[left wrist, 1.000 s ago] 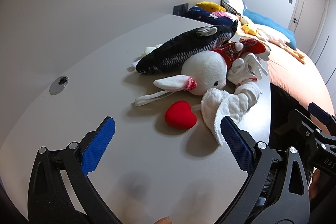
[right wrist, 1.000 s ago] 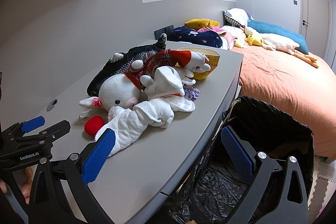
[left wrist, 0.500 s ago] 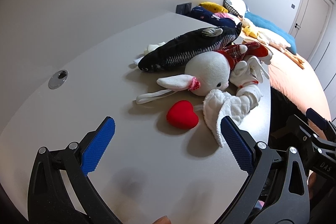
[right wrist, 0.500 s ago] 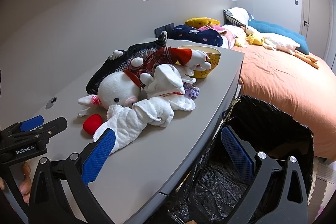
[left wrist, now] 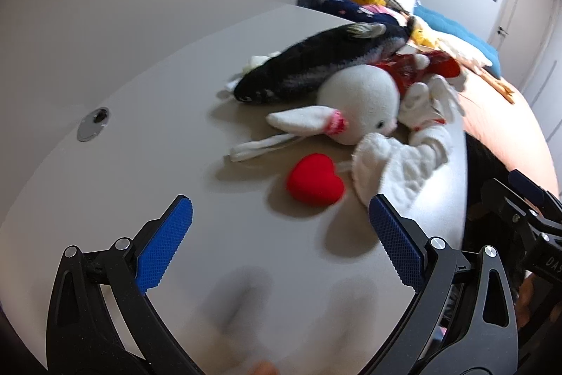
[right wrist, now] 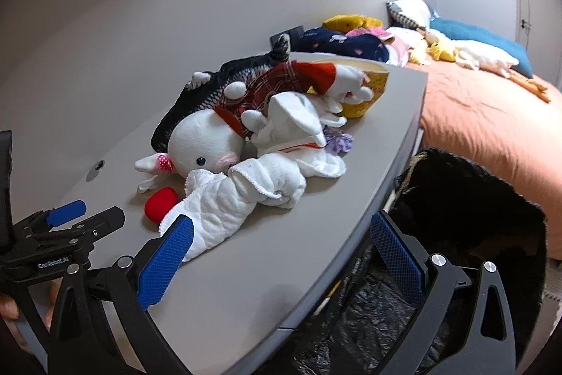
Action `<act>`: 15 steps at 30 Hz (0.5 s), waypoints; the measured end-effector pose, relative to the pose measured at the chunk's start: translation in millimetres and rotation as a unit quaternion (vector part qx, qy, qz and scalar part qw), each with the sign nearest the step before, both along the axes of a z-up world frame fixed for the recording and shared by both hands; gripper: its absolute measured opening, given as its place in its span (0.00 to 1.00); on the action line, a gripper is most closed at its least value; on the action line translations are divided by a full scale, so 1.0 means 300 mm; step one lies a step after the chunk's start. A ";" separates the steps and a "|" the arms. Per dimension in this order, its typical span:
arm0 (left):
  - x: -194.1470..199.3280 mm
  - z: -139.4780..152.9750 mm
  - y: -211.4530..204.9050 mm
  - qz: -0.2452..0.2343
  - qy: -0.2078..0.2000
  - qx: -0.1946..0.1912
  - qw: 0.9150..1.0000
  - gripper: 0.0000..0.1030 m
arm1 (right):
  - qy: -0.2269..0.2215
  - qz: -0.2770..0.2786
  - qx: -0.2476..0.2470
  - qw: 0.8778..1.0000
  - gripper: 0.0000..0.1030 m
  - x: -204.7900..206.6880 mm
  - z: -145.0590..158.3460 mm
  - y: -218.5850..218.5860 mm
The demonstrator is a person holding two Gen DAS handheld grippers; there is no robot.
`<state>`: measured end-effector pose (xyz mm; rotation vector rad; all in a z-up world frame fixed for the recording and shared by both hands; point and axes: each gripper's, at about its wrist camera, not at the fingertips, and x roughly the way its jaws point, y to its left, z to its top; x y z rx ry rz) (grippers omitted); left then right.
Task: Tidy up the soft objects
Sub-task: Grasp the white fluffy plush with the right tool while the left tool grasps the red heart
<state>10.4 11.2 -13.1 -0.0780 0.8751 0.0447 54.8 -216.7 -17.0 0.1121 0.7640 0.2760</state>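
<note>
Hovering wide apart, empty: left gripper [left wrist: 277,220] near red heart [left wrist: 315,180]; right gripper [right wrist: 279,243] over table edge [right wrist: 368,195].

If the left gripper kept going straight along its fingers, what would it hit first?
Most likely the red plush heart: it lies just ahead of the open left gripper, roughly centred between the fingers. Depth is uncertain.

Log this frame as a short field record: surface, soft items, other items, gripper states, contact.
surface: grey table
soft items: red heart, white rabbit plush, dark fish plush, white cloth, all clustered together
other items: yellow bowl behind the pile; black bin beside the table edge
left gripper: open, facing the heart
right gripper: open
contact: neither gripper holds anything
</note>
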 end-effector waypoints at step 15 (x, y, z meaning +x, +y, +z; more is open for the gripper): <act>0.039 -0.044 0.025 -0.002 0.011 -0.003 1.000 0.94 | 0.043 0.009 0.041 0.998 0.89 0.177 -0.066 0.075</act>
